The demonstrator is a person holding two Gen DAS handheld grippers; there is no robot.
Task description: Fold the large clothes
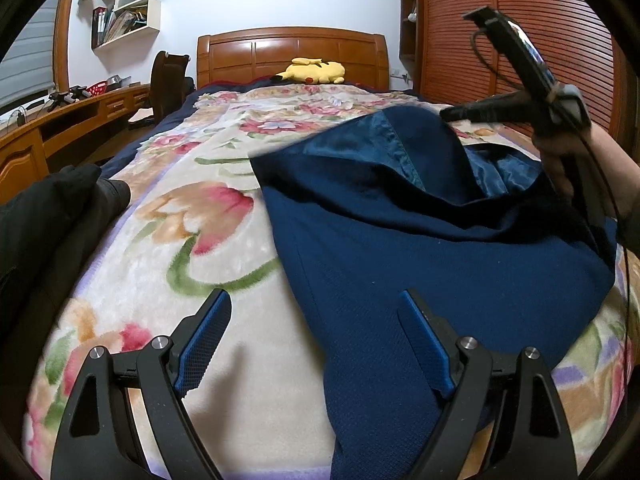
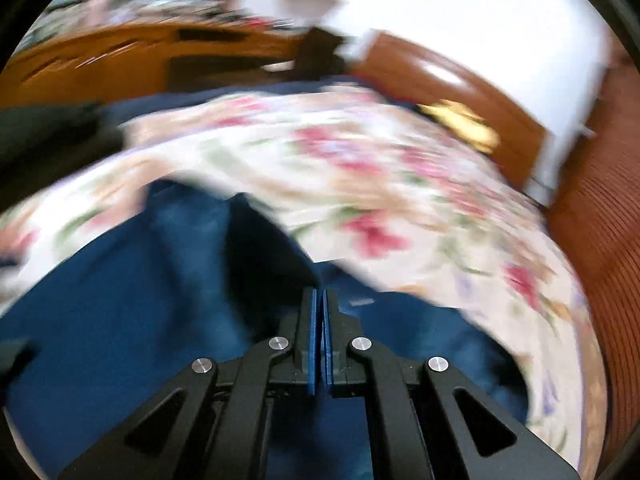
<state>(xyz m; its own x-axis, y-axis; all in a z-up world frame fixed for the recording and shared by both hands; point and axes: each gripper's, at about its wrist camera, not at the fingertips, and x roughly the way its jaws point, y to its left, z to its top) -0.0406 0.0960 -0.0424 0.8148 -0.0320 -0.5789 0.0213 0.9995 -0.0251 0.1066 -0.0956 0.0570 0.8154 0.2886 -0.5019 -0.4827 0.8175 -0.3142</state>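
Note:
A large navy blue garment (image 1: 420, 248) with a shiny blue lining lies on the floral blanket (image 1: 208, 216) of a bed. My left gripper (image 1: 316, 320) is open and empty, low over the garment's near left edge. My right gripper (image 1: 448, 114) is at the garment's lifted far fold, which is raised and turned over so the lining shows. In the right wrist view, which is blurred, my right gripper (image 2: 320, 300) has its jaws pressed together over the navy garment (image 2: 140, 280); cloth between the pads cannot be made out there.
A black garment (image 1: 52, 216) lies at the bed's left edge. A yellow plush toy (image 1: 312, 70) rests by the wooden headboard (image 1: 292, 52). A wooden desk (image 1: 60, 128) and a chair (image 1: 168, 80) stand left. A wooden wardrobe (image 1: 520, 32) is on the right.

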